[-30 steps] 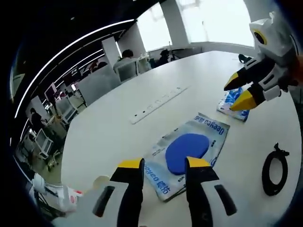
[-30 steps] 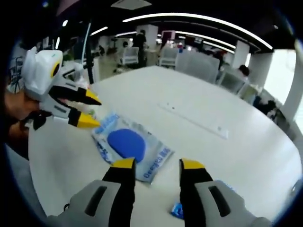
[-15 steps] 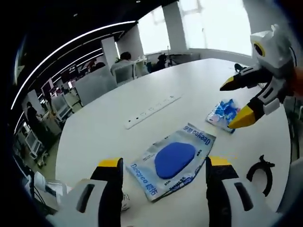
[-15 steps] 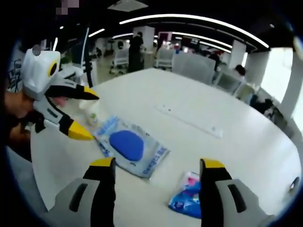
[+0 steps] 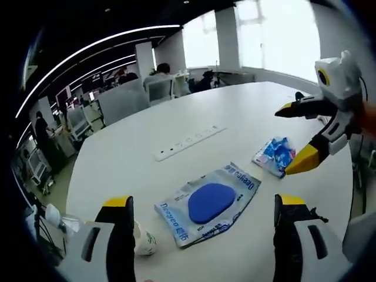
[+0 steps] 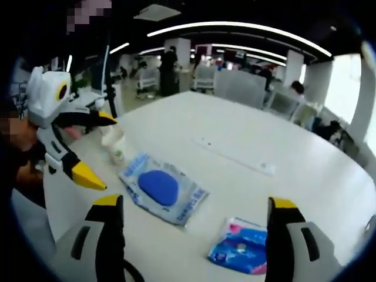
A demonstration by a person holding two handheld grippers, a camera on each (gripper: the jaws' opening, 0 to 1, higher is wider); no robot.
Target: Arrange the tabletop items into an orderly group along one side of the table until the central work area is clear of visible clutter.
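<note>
One white round counter (image 5: 147,135) carries everything: a long white power strip (image 5: 189,142) across its middle, a clear pouch with a blue oval pad (image 5: 208,203) nearer, a small blue snack packet (image 5: 274,155) beside it. Left claw (image 5: 202,244) and right claw (image 6: 194,238) both gape wide, holding nothing. A small white cup (image 6: 116,147) stands near the pouch.

Smooth matt white table (image 5: 147,141); glossy crinkled plastic pouch (image 5: 208,202) with a matt blue pad inside; shiny blue plastic packet (image 6: 244,254); both grippers (image 5: 202,220) (image 6: 194,220) hard white plastic, yellow-tipped
</note>
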